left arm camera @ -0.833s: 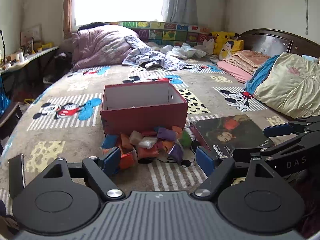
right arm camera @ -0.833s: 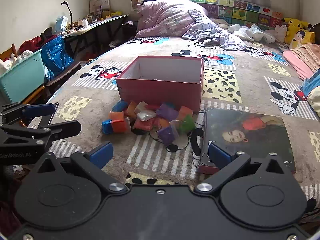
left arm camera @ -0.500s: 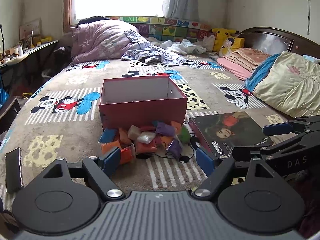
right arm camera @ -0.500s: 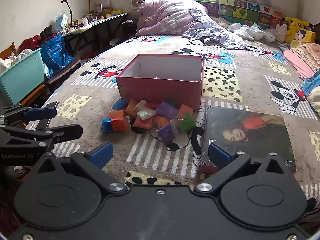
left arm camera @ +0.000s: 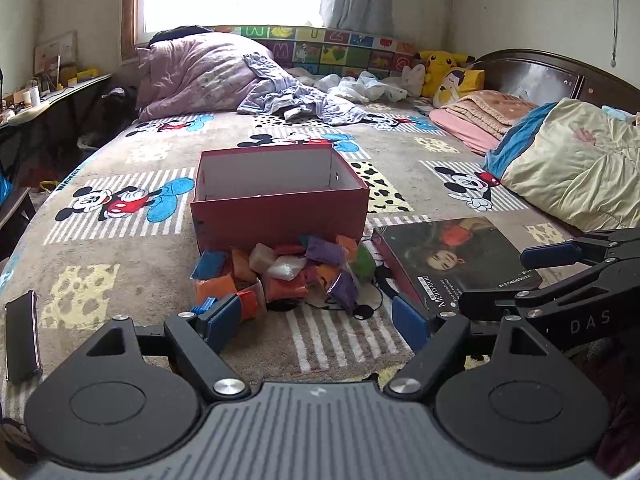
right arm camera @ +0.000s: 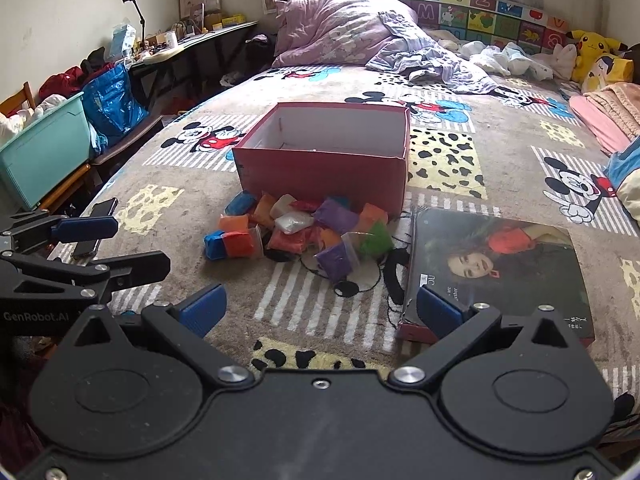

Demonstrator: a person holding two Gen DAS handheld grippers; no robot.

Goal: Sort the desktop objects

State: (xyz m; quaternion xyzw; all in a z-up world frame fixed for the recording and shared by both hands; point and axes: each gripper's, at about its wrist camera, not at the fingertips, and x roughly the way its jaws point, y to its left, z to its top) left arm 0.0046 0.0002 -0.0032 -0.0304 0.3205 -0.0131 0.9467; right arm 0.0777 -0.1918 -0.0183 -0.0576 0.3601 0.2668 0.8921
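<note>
Left hand-held gripper (left arm camera: 316, 322): released, blue pads spread wide, nothing between them, hovering low over the bed (left arm camera: 120, 264). Right hand-held gripper (right arm camera: 320, 308): likewise released and bare, blue fingertips (right arm camera: 202, 306) well apart.

Straight ahead of both: heap of small coloured packets (right arm camera: 304, 232) on the bedspread, orange, purple, blue, white and green, piled against one another. Nearest the left hand-held gripper's left pad: an orange packet (left arm camera: 214, 288), just beyond the tip, contact impossible to judge. Purple packet (right arm camera: 338, 258) at the near edge of the heap, ahead of the right hand-held gripper's gap.

Directly behind the heap and touching it: red cardboard box (left arm camera: 280, 208), open-topped, white inside, upright; floor of the box mostly hidden.

Ahead and to the right of the heap: large flat book (right arm camera: 496, 264) with a woman's portrait on the cover, lying just beside the packets, its near corner behind the right hand-held gripper's right pad.

Far left of the left hand-held gripper: dark phone (left arm camera: 22, 336) lying flat.
</note>
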